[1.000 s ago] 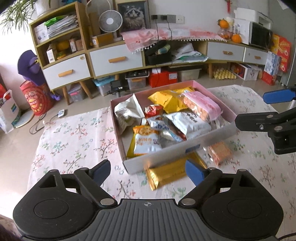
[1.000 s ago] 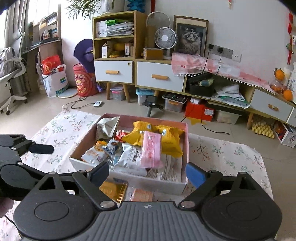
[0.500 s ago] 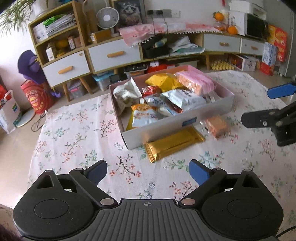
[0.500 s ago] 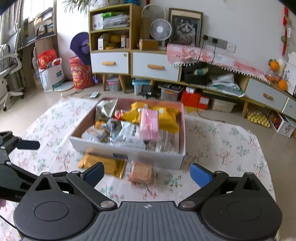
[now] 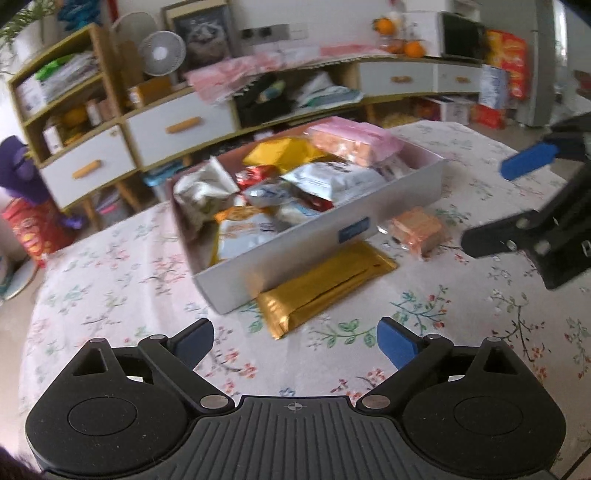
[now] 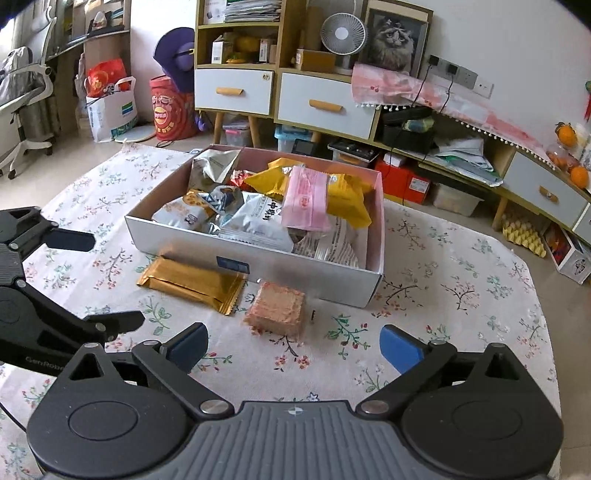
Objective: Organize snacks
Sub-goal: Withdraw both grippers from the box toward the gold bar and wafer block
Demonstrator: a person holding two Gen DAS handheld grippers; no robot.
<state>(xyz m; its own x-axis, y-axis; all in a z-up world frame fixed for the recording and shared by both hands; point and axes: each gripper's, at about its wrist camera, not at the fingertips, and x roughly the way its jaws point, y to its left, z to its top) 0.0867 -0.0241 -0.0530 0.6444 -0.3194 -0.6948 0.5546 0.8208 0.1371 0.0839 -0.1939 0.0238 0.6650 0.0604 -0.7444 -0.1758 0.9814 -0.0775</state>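
Nearest the cameras, the left gripper (image 5: 295,341) and the right gripper (image 6: 293,347) both hang over the floral-print cloth on the table (image 6: 461,314), each with its blue-tipped fingers (image 6: 400,349) spread wide and nothing between them. Taking the shallow white cardboard box (image 6: 258,264) as the landmark, two snacks lie loose on the cloth just before its near wall: a long gold foil packet (image 6: 192,282), whose far edge reaches the wall's foot, and beside it a small square clear-wrapped orange-brown wafer block (image 6: 277,308), just clear of the wall. Nothing stands between either gripper and these two. Inside the box, packets are heaped together: white bags (image 6: 255,221), a yellow bag (image 6: 343,197), a flat pink packet (image 6: 304,197) lying on top, and a crumpled silver bag (image 6: 210,166) in the far left corner. Beyond the box stands a low wooden cabinet with white drawers (image 6: 325,107), carrying a small white fan (image 6: 343,33) and a framed cat picture (image 6: 393,40).
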